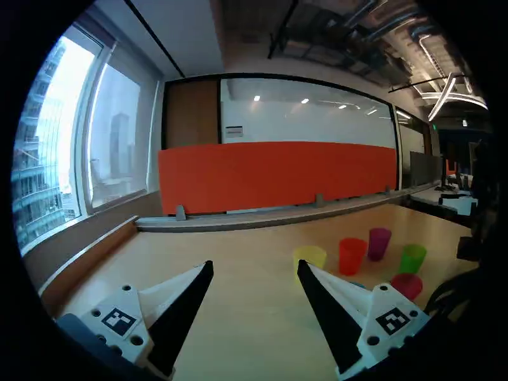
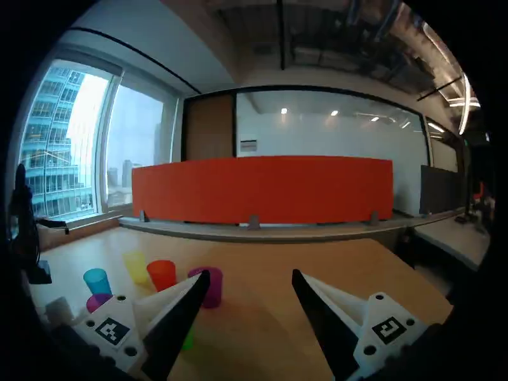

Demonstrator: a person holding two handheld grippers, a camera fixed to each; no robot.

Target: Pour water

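1. We are looking across a pale wooden surface (image 1: 190,247) that is running back to a long orange panel (image 1: 273,174) standing along its far edge.
2. Behind the panel a white wall (image 1: 305,114) is reflecting small ceiling spots. On the left a tall window (image 1: 111,146) is letting in daylight from the towers outside, and on the right a strip light (image 1: 444,95) is glowing under the bare ceiling.
3. Five see-through plastic cups are standing upright and close together on the surface, ahead and to the right of the left gripper (image 1: 254,263). They are a yellow cup (image 1: 310,257), an orange cup (image 1: 352,254), a purple cup (image 1: 379,242), a green cup (image 1: 413,257) and, nearest, a pink cup (image 1: 407,286).
4. The yellow cup is sitting partly behind the left gripper's right finger. We are not able to tell whether any cup is holding water.
5. In the right gripper view, a blue cup (image 2: 97,280) is standing left of the same group, which is lying ahead and to the left of the right gripper (image 2: 250,273).
6. Both grippers are hanging over the surface with their fingers spread wide, gripping nothing.
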